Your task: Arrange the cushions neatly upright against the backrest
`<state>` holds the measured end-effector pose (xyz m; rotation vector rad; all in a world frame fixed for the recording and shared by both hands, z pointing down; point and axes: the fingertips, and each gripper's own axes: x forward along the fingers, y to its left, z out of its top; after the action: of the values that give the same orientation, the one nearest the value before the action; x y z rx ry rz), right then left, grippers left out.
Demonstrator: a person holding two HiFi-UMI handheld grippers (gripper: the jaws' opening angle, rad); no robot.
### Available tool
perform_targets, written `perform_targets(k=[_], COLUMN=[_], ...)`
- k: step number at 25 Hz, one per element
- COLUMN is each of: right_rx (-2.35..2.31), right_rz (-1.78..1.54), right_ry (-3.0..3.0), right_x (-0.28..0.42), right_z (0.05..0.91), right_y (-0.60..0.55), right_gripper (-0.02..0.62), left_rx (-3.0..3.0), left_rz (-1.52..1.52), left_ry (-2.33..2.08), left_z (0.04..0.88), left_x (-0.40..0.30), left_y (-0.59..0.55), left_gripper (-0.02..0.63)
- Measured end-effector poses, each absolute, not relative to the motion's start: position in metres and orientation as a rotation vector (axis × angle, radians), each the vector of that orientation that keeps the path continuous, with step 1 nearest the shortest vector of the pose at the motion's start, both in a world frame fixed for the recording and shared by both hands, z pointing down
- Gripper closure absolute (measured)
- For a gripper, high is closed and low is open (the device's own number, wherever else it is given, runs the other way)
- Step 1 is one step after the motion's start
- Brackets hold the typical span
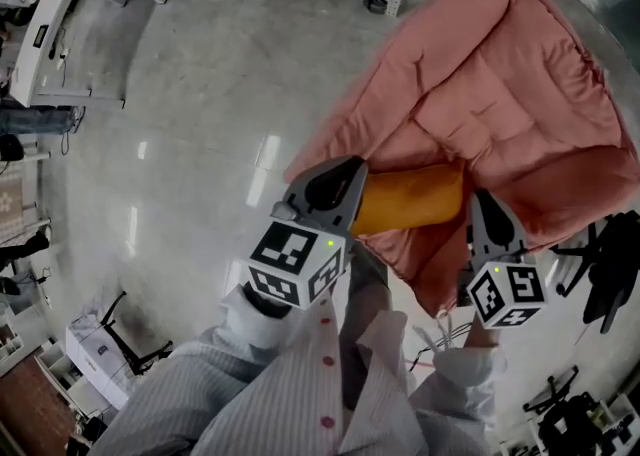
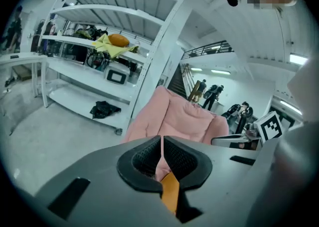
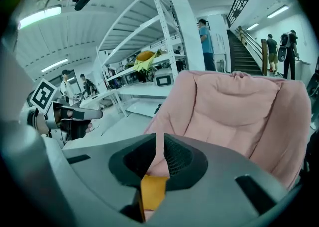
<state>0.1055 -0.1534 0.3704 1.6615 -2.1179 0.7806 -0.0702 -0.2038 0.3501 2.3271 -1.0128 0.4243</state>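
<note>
We saw the orange cushion [image 1: 410, 199] held crosswise at the chair's [image 1: 500, 94] front edge, one end in each gripper. The left gripper [image 1: 348, 187] was clenched on the cushion's left end, with orange fabric pinched between its closed jaws in the left gripper view [image 2: 170, 193]. The right gripper [image 1: 482, 208] was clamped on the right end, with orange fabric wedged at the jaw base in its own view [image 3: 152, 191]. We noted the pink padded chair just behind the cushion, its backrest rising beyond. Grey floor [image 1: 200, 94] lay to the chair's left, and a white rack [image 2: 114, 37] stood well apart from it.
</note>
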Motion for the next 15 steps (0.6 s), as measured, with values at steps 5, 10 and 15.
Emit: perform_targets(k=[5, 10, 15], right_rx=[1.612, 1.574, 1.507], right_rz=[0.847, 0.908, 0.992], right_ry=[-2.08, -2.045, -2.0], right_x=[0.116, 0.125, 0.131], right_z=[0.423, 0.469, 0.517], right_y=[-0.152, -0.151, -0.149], right_gripper=[0.578, 0.577, 0.529], left_rx=[2.237, 2.131, 2.033], left_rz=[0.441, 0.441, 0.45], left_ry=[-1.053, -1.132, -1.167], left_z=[0.398, 0.438, 0.479], left_x=[-0.072, -0.085, -0.092], left_y=[-0.196, -0.192, -0.184], left_gripper=[0.594, 0.594, 0.543])
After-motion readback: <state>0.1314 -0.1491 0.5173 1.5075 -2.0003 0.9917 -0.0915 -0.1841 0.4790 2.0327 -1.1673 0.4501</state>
